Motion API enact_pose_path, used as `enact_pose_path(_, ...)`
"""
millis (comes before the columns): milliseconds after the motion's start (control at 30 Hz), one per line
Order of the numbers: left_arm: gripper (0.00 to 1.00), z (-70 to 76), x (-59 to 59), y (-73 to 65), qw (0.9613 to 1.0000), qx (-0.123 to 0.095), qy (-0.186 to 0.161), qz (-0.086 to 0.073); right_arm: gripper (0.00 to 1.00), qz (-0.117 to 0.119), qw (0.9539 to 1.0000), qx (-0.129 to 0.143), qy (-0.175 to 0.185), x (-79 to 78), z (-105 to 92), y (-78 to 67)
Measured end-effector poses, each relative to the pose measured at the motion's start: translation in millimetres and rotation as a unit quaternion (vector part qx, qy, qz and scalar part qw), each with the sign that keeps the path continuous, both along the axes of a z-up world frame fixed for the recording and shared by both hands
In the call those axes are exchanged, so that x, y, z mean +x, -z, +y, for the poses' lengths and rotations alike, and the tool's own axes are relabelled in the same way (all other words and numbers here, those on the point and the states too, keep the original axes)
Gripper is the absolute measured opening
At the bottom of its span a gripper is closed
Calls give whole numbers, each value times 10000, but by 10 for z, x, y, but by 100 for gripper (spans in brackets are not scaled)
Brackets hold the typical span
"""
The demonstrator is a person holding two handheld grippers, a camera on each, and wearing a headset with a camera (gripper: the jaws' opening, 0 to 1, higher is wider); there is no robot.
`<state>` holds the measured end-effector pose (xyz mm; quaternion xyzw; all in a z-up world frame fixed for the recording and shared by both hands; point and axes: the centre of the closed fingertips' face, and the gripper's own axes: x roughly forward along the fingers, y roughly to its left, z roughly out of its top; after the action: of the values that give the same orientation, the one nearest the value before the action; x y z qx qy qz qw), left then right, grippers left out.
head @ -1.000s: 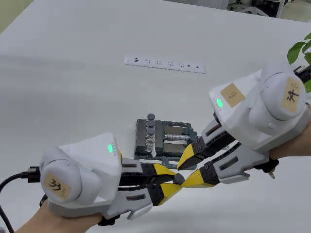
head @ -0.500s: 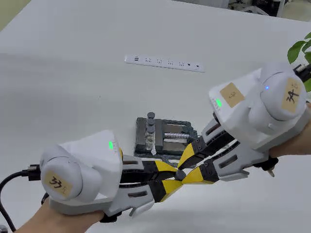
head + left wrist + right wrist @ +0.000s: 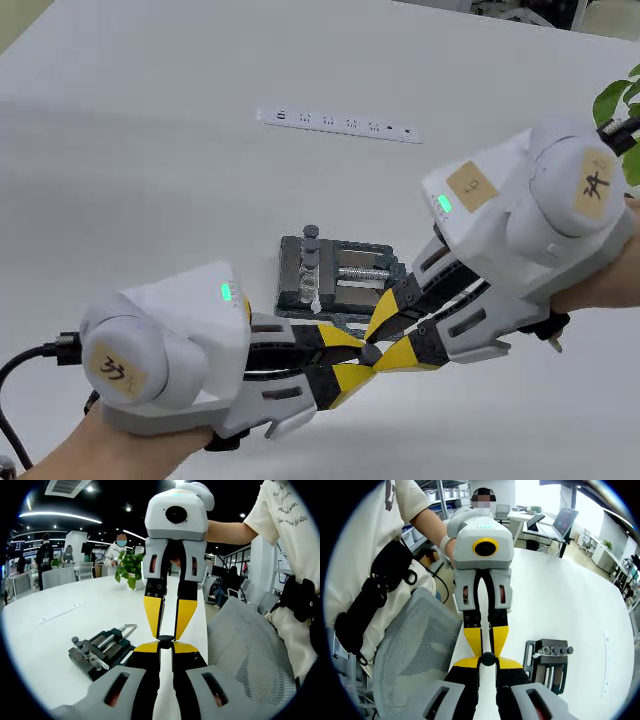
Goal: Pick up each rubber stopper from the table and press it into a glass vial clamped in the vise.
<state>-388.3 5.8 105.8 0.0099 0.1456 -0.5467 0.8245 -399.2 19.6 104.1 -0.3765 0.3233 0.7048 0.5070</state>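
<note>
Head view: left gripper and right gripper meet tip to tip over the table. Both sets of jaws pinch one dark rubber stopper, near the vise.

Left gripper view: own jaws narrow, stopper at their tips.

Right gripper view: own jaws clamp the stopper; vise just beside.

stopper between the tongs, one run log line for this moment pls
stopper: pinched between both tongs, tip to tip | left gripper: shut on it | right gripper: shut on it | vise: holds vials, beyond tongs
</note>
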Motion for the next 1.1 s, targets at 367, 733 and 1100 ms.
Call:
enact_pose_path(367,4,17,14,4,9999,-41,-90,-18,6,67,10000,-22,-4,43,26,22)
enact_pose_path(733,25,158,107,119,9989,15,-404,254,6,-79,9998,-121,-120,140,70,69)
enact_pose_path(1100,89,447,313,384,9910,490,-1168,424,6,-296,9991,-250,-162,246,54,193)
